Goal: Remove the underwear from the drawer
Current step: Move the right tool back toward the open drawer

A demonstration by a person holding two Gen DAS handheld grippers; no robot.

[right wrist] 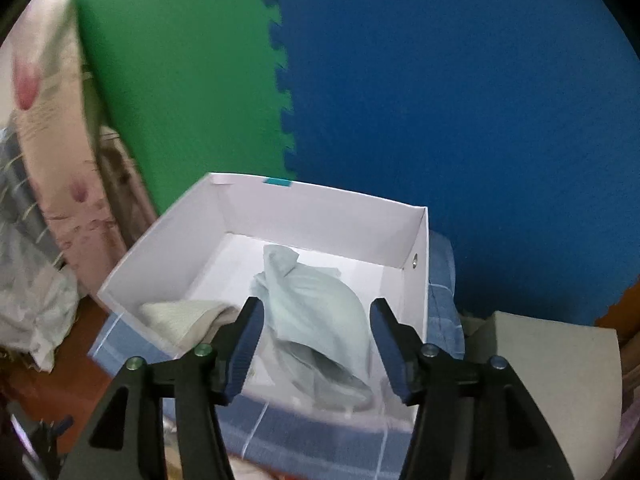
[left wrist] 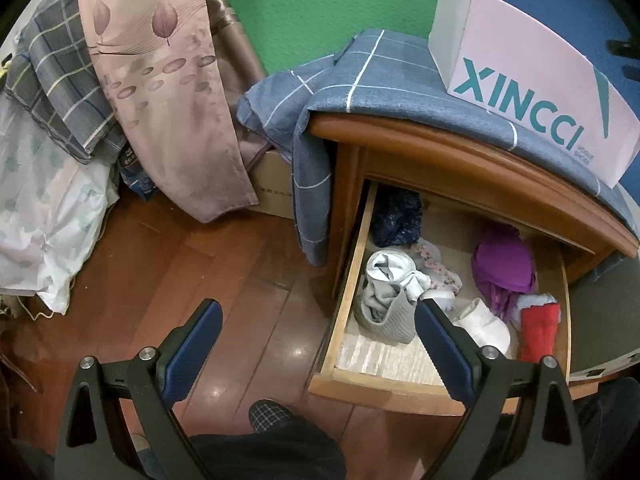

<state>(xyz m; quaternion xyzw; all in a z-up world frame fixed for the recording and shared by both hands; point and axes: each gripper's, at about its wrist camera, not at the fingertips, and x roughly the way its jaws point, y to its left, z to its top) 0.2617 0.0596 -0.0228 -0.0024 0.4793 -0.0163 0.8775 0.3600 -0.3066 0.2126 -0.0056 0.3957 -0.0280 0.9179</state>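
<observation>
both grippers fill the bottom of their views. left gripper (left wrist: 318,316) stands with its blue pads wide apart and nothing between them, above the wooden floor (left wrist: 168,280) at lower centre, its right-side finger over the drawer's front part. just past it, at lower right of the frame, the open wooden drawer (left wrist: 340,320) holds underwear: a grey-and-white bundle (left wrist: 386,300) at its left, a dark navy piece (left wrist: 398,218) at the back, a purple piece (left wrist: 504,262), a white piece (left wrist: 486,322) and a red piece (left wrist: 538,332) at the right. on the cabinet above lies a blue checked cloth (left wrist: 400,80) with a pink box (left wrist: 532,76) on it.

right gripper (right wrist: 317,334) is likewise spread open and grips nothing; it hangs over the white inside of the box (right wrist: 320,216), where a pale blue garment (right wrist: 316,312) lies in the middle and a beige one (right wrist: 180,316) at the lower left.
</observation>
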